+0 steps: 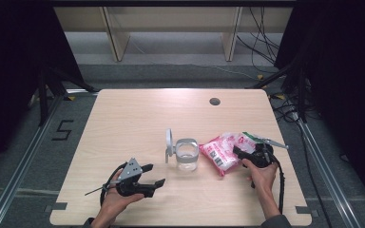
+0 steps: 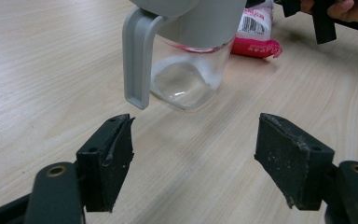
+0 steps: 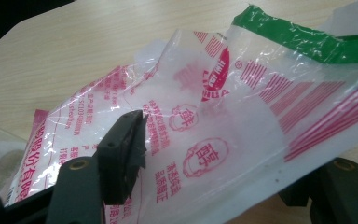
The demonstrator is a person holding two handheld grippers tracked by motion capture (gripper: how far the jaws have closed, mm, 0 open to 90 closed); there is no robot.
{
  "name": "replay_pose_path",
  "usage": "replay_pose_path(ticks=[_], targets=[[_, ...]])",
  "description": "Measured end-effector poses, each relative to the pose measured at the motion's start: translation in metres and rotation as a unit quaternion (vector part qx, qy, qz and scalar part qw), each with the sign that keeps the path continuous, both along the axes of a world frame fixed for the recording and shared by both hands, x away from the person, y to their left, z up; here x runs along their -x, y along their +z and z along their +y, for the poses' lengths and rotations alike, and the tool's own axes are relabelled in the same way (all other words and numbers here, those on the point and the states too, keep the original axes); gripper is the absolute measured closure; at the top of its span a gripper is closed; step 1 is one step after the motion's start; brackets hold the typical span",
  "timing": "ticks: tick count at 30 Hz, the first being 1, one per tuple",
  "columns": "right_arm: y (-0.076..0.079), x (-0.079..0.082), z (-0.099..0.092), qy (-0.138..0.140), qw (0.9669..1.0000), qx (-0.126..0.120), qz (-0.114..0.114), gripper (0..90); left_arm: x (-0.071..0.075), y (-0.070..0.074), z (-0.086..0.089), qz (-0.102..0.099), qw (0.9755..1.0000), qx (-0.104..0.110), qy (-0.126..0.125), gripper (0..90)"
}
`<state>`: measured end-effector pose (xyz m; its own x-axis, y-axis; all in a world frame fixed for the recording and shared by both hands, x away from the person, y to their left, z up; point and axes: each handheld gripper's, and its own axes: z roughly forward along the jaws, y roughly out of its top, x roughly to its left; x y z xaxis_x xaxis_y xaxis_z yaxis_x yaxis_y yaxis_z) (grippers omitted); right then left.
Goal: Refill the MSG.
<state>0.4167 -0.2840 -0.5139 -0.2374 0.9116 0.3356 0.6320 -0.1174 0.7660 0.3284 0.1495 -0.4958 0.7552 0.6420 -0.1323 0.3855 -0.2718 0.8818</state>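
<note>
While two grippers are held at the near side of the table (image 1: 123, 114), two things can be counted in the middle of it: one clear jar (image 1: 187, 156) and one pink and white bag (image 1: 228, 149).

The jar is stood upright, with its open mouth turned up. One grey lid (image 1: 169, 141) is seen tipped up at the jar's left side, joined to a grey collar around the top. One grey handle (image 2: 137, 60) is hung down from that collar. The jar looks bare inside.

The bag is laid flat on the table, just to the right of the jar. Its long side is stretched from the near left to the far right. The end with the green strip (image 3: 298, 37) is pointed to the far right, and the pink end is pointed toward the jar.

The left gripper (image 2: 193, 156) is held low over the table, near the jar, and is pointed at it. Its two black jaws are spread wide apart, and nothing is held between them.

The right gripper (image 3: 214, 186) is held at the bag's right end. Its jaws are set wide apart too, with the bag's thin plastic between them. The right-hand jaw is partly hidden by the bag, so a squeeze cannot be told for sure.
</note>
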Motion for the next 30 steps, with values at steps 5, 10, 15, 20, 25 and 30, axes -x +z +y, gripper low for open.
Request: replay_pose_path(ticks=[5,10,15,20,25,30], targets=[[0.0002,-0.0008,0.0051,-0.01,0.9997,-0.017,0.017,40.9,-0.0001,0.0001,0.0005,0.0,1.0,-0.002,-0.003,26.9],[0.0004,-0.0019,0.0055,-0.005,0.9998,-0.01,0.016,50.7,0.0,0.0,0.0,0.001,1.0,0.001,-0.003,26.9],[-0.0032,-0.0058,0.0022,0.006,0.9999,0.009,-0.007,60.0,-0.0001,-0.0005,-0.0007,0.002,1.0,0.004,-0.002,26.9],[0.0011,-0.0012,0.0043,0.003,0.9999,0.004,0.012,71.8,-0.0003,-0.0007,0.0,-0.001,1.0,-0.003,-0.005,26.9],[0.0035,0.0002,0.0049,0.015,0.9998,0.011,-0.003,85.8,-0.0002,-0.0008,-0.0002,-0.001,1.0,-0.003,-0.007,26.8],[0.0042,-0.0009,0.0038,0.034,0.9982,0.039,-0.03,90.0,0.0,-0.0009,-0.0001,-0.003,1.0,-0.007,-0.005,26.8]])
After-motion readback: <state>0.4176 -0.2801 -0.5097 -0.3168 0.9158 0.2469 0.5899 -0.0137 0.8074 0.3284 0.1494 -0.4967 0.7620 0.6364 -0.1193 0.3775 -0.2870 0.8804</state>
